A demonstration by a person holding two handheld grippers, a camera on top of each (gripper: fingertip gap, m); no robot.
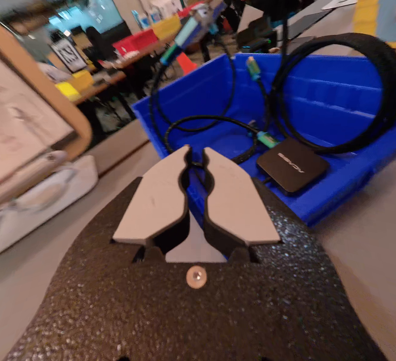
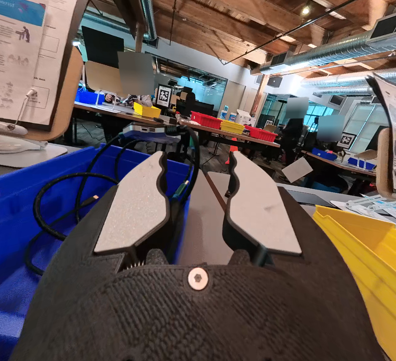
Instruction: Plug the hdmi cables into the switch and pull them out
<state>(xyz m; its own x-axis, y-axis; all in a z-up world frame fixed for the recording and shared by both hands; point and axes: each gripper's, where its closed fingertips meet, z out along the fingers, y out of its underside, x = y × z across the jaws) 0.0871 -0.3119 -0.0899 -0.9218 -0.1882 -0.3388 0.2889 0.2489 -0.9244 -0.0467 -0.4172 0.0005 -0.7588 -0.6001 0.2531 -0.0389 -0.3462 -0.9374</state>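
Left wrist view: left gripper (image 1: 196, 150), jaws nearly clenched on a thin black cable (image 1: 198, 176); ahead-right, black HDMI switch (image 1: 292, 167) with green plug (image 1: 267, 139) in blue bin (image 1: 334, 207). Right wrist view: right gripper (image 2: 198, 159), jaws released, empty; HDMI cables (image 2: 64, 205) in the bin left of the jaws; yellow bin (image 2: 364, 243) right.

A grey table (image 1: 353, 265) carries a blue bin (image 1: 321, 98) and, beside it, a yellow bin (image 2: 353, 250).

cable loops (image 1: 201, 119) crowd the blue bin (image 1: 192, 93) above the switch (image 1: 292, 165).
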